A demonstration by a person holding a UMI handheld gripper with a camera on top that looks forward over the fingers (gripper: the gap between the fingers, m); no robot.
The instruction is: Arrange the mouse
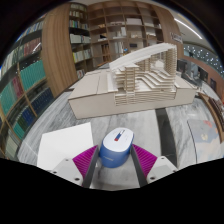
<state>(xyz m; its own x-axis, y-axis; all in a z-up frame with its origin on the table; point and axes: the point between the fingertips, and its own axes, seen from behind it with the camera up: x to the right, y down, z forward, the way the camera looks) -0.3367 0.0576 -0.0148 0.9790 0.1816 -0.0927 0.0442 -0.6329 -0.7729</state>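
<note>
A blue and white mouse point(115, 147) sits between my gripper's point(114, 163) two fingers, its white top facing up. The magenta pads point(84, 162) stand close at either side, and both fingers press against the mouse's blue sides with no visible gap. The mouse is over the grey marbled table point(70, 120); its underside is hidden, so I cannot tell whether it is lifted or resting.
A large pale wooden architectural model point(130, 85) fills the table just beyond the mouse. A white sheet point(55, 150) lies left of the fingers and a dark flat object point(166, 140) lies right of them. Bookshelves point(30, 70) line the far left and back.
</note>
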